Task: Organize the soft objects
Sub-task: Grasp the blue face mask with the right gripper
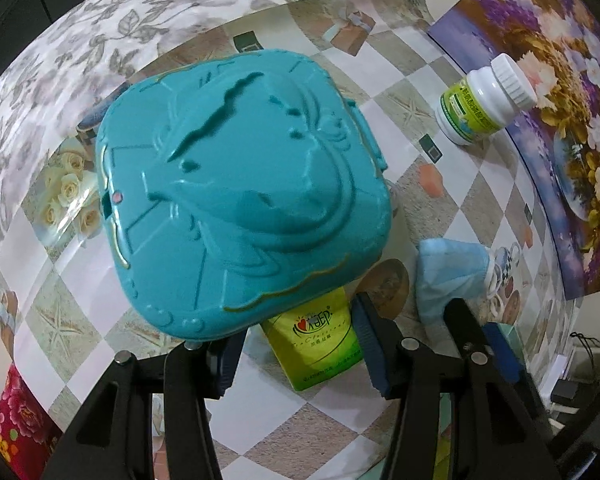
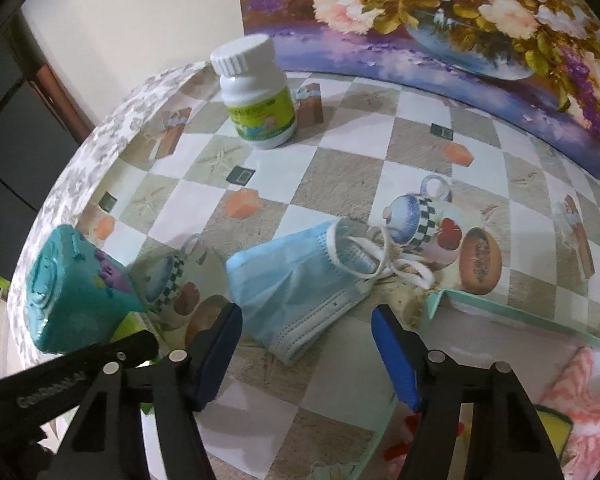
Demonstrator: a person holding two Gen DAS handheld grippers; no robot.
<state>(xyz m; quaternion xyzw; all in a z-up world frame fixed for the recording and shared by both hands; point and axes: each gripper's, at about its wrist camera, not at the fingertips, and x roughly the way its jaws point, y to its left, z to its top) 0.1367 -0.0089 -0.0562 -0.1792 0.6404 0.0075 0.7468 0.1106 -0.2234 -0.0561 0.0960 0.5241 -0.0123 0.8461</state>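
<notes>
1. Left gripper (image 1: 296,346): black angular finger arms, dark blue rectangular pads (image 1: 370,350) at the tips, round silver screw heads at the linkage joints.
2. Right gripper (image 2: 306,330): same black arms, brighter blue pads (image 2: 396,354), silver screws on each joint.
3. Left of the right gripper, a black arm bearing faint grey lettering, too blurred to read.

A crumpled light-blue face mask (image 2: 300,280) with white ear loops lies flat on the checkered tablecloth (image 2: 340,168).
</notes>
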